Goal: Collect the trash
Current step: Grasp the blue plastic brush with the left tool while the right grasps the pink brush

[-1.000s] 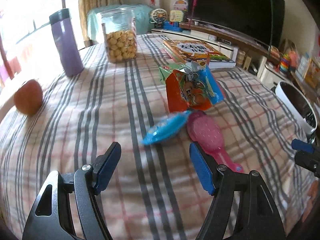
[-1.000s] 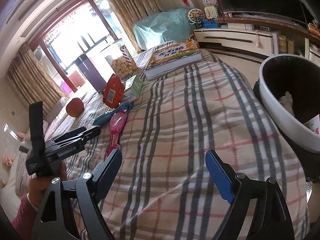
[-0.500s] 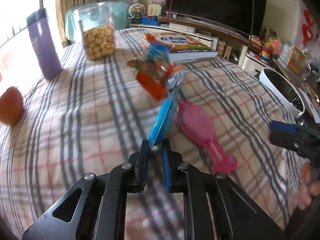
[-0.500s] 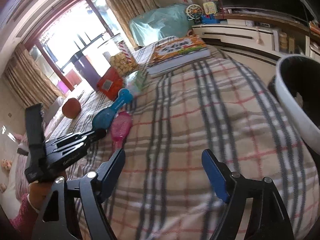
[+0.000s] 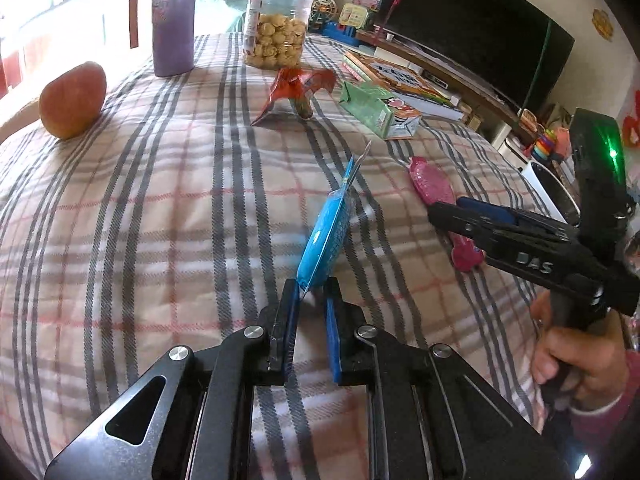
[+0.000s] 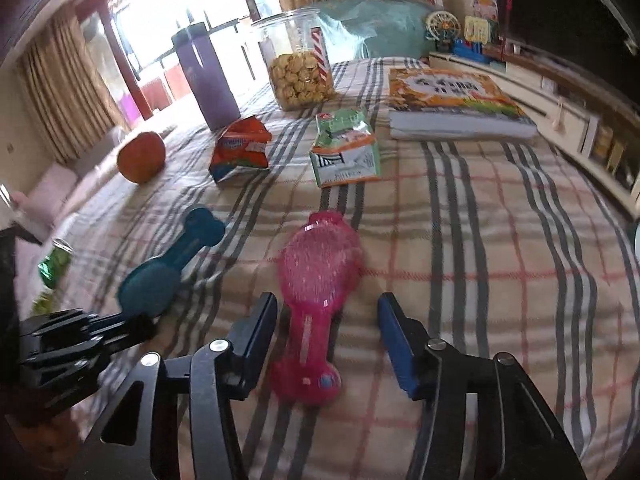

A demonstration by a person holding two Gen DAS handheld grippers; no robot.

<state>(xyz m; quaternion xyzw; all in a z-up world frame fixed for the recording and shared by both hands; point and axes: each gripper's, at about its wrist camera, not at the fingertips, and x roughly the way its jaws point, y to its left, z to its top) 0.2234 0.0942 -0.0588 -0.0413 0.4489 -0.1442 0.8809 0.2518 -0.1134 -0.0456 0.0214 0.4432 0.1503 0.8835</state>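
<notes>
Left gripper (image 5: pixel 311 300) fingers clamped on the blue wrapper (image 5: pixel 326 236), held edge-up above the plaid table (image 5: pixel 160 208). Right gripper (image 6: pixel 326 340) fingers apart, just been closing, straddling the pink wrapper (image 6: pixel 316 280) lying mid-table, not pressing it. Orange packet (image 6: pixel 240 148) and green packet (image 6: pixel 346 148) lie further back.

A home living room. A large dark television (image 5: pixel 472 36) stands on a low wooden cabinet (image 6: pixel 580 92) along the wall, with small toys, among them a toy Ferris wheel (image 6: pixel 442 28), at its end. Beige curtains (image 6: pixel 60 92) hang beside a bright glazed door. A plaid cloth (image 5: pixel 160 208) covers the table, whose far edge carries a cookie jar (image 5: pixel 278 20), a purple flask (image 5: pixel 174 16), an apple (image 5: pixel 72 98) and stacked children's books (image 6: pixel 452 100). Red ornaments hang on the walls.
</notes>
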